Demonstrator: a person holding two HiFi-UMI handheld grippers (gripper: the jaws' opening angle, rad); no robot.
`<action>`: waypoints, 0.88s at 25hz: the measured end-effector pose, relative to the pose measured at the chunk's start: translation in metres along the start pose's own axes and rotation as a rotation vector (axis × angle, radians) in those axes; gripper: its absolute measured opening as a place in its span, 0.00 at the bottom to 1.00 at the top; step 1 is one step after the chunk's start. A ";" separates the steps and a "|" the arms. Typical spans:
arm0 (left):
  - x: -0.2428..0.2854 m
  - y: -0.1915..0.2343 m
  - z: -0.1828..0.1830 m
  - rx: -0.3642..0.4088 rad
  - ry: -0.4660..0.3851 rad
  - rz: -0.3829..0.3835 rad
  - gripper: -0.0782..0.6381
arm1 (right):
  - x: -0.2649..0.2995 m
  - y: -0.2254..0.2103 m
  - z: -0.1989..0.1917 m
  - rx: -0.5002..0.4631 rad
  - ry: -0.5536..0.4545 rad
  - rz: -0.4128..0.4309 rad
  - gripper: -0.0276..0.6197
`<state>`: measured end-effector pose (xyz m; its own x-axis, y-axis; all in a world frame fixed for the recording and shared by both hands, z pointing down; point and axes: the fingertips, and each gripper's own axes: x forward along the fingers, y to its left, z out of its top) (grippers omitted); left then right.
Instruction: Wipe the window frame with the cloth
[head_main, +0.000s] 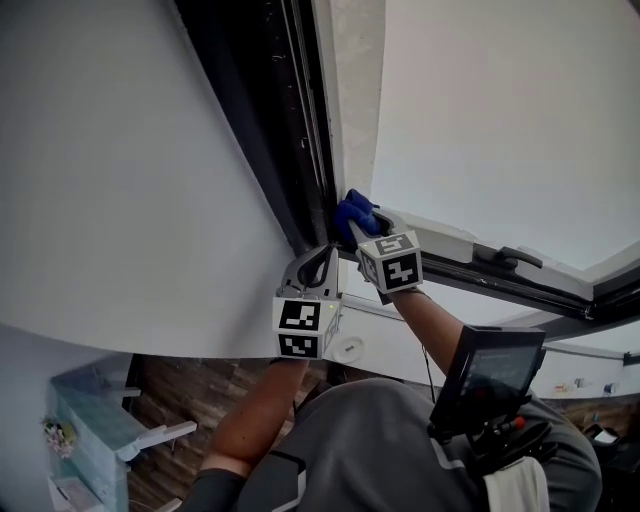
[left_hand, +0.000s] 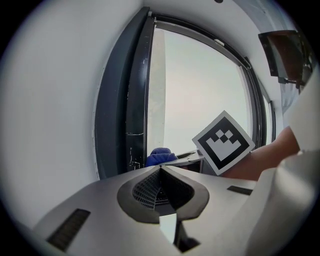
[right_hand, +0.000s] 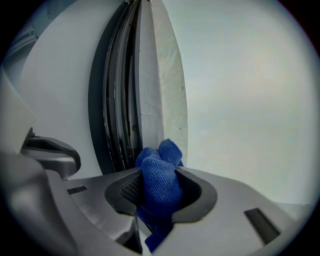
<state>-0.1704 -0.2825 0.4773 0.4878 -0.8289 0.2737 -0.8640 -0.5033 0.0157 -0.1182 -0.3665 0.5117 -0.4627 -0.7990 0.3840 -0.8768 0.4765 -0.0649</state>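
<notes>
A bunched blue cloth (head_main: 352, 213) is clamped in my right gripper (head_main: 360, 230), which is shut on it. The cloth (right_hand: 160, 177) pokes out past the jaws, close against the dark window frame (right_hand: 117, 100) and the pale strip beside it. In the head view the cloth sits at the frame's (head_main: 292, 120) lower corner. My left gripper (head_main: 325, 252) hangs just below and left of it, shut with nothing between its jaws. From the left gripper (left_hand: 160, 169) view, the cloth (left_hand: 160, 156) shows beyond the jaw tips, next to the frame (left_hand: 125, 110) and the right gripper's marker cube (left_hand: 223, 142).
White wall (head_main: 120, 180) lies left of the frame, bright glass (head_main: 500, 110) to its right. A dark window handle (head_main: 508, 257) sits on the lower sash. A screen device (head_main: 490, 370) hangs at the person's chest. A pale shelf (head_main: 90, 440) stands on the floor below.
</notes>
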 end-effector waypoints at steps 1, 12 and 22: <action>0.001 0.000 -0.001 -0.004 0.005 -0.003 0.12 | 0.000 -0.001 -0.002 -0.007 0.006 -0.009 0.25; 0.038 -0.060 -0.001 -0.019 0.028 -0.141 0.12 | -0.049 -0.058 -0.029 -0.021 0.055 -0.134 0.25; 0.067 -0.133 0.003 0.011 0.042 -0.274 0.12 | -0.116 -0.128 -0.058 0.002 0.092 -0.288 0.25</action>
<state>-0.0225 -0.2723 0.4909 0.6973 -0.6509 0.3003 -0.6991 -0.7100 0.0843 0.0551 -0.3136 0.5285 -0.1815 -0.8646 0.4686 -0.9705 0.2345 0.0568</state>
